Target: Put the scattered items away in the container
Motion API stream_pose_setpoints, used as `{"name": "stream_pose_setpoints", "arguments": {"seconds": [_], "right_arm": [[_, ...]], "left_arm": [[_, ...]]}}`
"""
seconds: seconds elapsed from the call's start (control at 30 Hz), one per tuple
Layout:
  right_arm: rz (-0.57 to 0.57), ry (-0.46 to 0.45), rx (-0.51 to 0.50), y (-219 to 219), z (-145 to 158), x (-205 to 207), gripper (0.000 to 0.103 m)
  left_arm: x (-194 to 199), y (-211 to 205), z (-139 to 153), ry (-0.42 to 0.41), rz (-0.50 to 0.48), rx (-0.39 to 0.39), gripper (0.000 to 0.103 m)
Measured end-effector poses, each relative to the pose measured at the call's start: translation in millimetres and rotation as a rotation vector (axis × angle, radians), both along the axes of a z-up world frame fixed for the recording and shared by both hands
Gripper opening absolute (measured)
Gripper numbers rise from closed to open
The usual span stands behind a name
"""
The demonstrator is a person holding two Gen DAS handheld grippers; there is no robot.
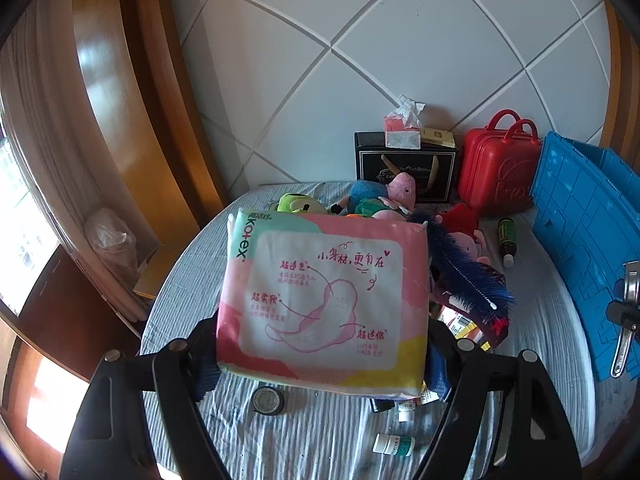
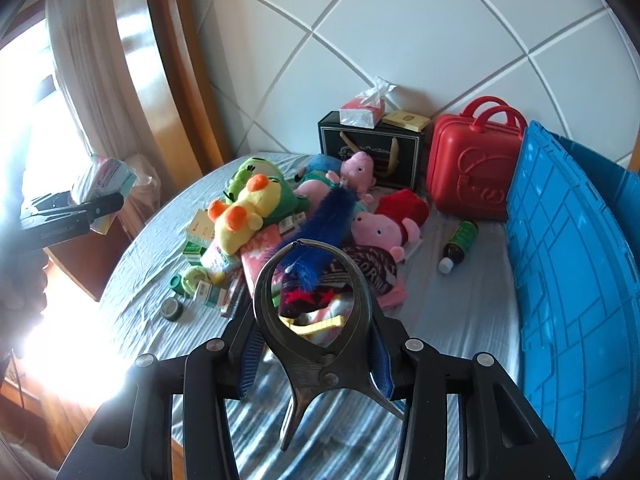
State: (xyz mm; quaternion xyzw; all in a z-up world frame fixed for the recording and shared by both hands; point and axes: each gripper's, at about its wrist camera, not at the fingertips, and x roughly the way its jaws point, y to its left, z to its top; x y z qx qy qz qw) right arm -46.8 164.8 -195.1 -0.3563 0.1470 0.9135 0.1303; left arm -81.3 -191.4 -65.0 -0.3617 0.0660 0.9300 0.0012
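With my left gripper (image 1: 320, 360) clamped on the Kotex pad pack (image 1: 324, 300) and my right gripper (image 2: 316, 364) pinching the metal pincers (image 2: 316, 320), the blue crate (image 2: 568, 280) stands rightward, nearer my right hand.

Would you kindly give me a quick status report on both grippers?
Left gripper shut on pad pack. Right gripper shut on metal pincers. Blue crate on the right; toys and bottles cluttering the bed.
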Motion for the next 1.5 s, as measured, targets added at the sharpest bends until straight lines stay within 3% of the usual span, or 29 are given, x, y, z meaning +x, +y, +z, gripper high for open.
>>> {"name": "stream_pose_setpoints", "arguments": {"seconds": [0.63,1.5], "right_arm": [[-0.033,0.093,0.015,78,34,72,0.045],[-0.221,0.177,0.045,190,64,182,0.045]], "left_arm": [[5,110,36,0.064,-0.051,-0.019,0.078],[-17,301,55,0.103,-0.284,-0.028,0.078]]}}
